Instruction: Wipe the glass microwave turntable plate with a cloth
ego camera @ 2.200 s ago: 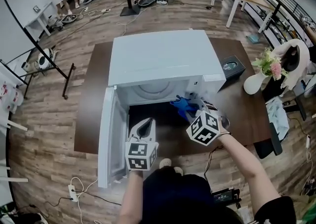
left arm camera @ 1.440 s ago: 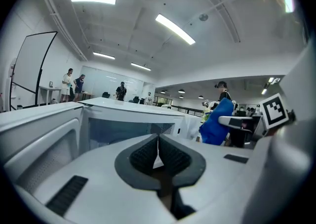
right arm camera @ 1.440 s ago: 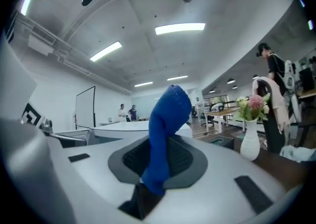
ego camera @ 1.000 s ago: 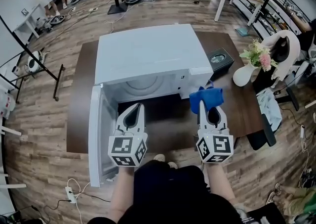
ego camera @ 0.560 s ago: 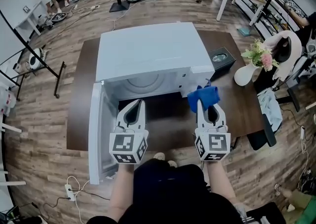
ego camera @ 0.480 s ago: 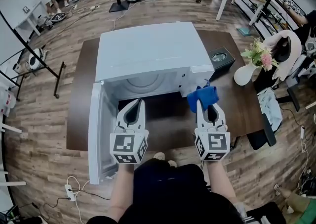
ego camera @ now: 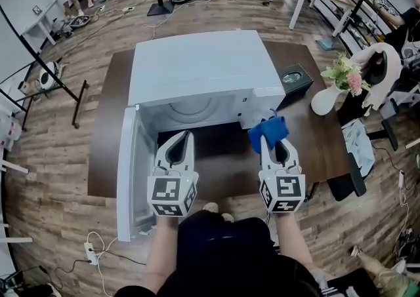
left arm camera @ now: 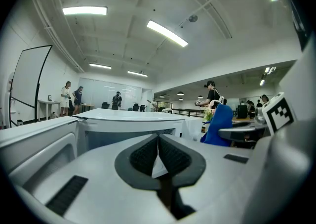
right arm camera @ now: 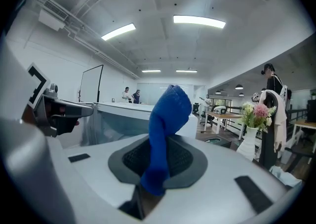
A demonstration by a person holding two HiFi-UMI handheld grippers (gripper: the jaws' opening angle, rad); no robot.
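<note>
Two grippers: our right gripper (ego camera: 272,146) squeezes a soft, crumpled blue cloth (ego camera: 268,130); our left gripper (ego camera: 182,139) is pinched closed on nothing. Both sit before the boxy white microwave (ego camera: 197,69), door (ego camera: 128,178) swung wide, on a dark wooden table (ego camera: 105,132).

Fuzzy matt cloth (ego camera: 268,133); smooth white microwave (ego camera: 197,69); wooden table (ego camera: 310,143).

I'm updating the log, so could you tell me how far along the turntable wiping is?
Done: the microwave door stands open, exposing the turntable plate. In hand: the right gripper is shut on the blue cloth, held outside the opening; the left gripper is shut and empty. Left: the cloth isn't on the plate, and whether it has been wiped can't be told.
</note>
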